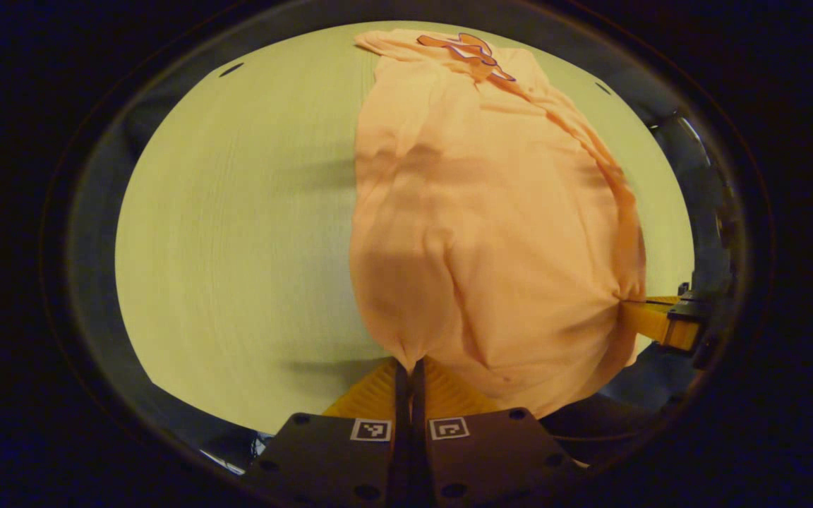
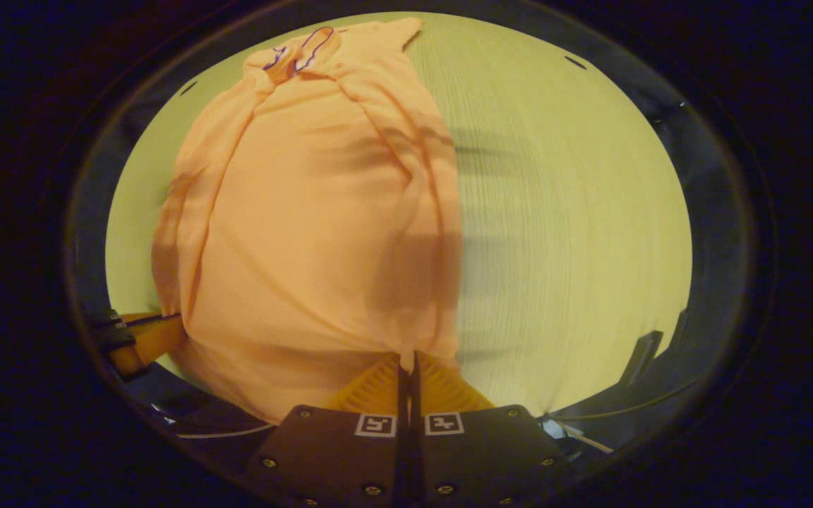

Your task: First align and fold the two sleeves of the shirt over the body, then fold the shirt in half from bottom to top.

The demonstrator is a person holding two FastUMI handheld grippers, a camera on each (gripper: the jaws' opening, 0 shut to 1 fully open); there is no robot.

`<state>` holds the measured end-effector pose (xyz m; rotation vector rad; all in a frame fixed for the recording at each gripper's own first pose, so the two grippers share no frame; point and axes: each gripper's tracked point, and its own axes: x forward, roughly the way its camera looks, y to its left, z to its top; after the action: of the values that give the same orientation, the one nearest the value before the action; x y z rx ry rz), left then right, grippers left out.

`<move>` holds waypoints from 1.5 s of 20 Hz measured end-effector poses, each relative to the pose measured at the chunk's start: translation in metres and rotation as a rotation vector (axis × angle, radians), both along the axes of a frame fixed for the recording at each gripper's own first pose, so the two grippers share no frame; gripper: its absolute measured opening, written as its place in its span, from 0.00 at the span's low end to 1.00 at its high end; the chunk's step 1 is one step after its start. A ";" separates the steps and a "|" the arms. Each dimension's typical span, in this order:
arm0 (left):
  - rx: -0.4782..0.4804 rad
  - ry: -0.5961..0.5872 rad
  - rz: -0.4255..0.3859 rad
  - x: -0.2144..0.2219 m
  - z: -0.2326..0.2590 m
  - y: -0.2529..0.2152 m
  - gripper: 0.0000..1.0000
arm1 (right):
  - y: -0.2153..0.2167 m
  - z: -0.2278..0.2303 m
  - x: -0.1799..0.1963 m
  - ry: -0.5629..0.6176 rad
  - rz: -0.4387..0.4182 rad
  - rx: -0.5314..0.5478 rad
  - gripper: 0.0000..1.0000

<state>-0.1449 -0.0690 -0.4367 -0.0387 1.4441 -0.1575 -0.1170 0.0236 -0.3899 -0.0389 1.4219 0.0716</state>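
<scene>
A peach-orange shirt (image 1: 477,212) lies lengthwise on the pale table (image 1: 237,233), its collar with dark trim at the far end and both sleeves lying folded over the body. My left gripper (image 1: 410,365) is shut on the shirt's near left hem corner, the cloth bunching at its tips. In the right gripper view the same shirt (image 2: 308,226) stretches away, and my right gripper (image 2: 407,361) is shut on the near right hem corner. Each gripper also appears in the other's view, the right gripper (image 1: 643,317) and the left gripper (image 2: 156,331), pinching the hem.
The pale wood-grain table (image 2: 576,212) spreads out bare beside the shirt on both sides. Its near edge runs just below the hem, with dark floor and some cables (image 2: 576,437) beyond it.
</scene>
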 end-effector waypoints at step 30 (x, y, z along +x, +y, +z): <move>-0.019 -0.472 0.133 0.331 0.147 0.004 0.05 | 0.008 0.175 0.298 -0.466 -0.004 0.117 0.00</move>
<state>0.1859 -0.0650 -0.2895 -0.1057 0.9658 -0.0641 0.1813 0.0319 -0.2149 0.0419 0.9499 0.1327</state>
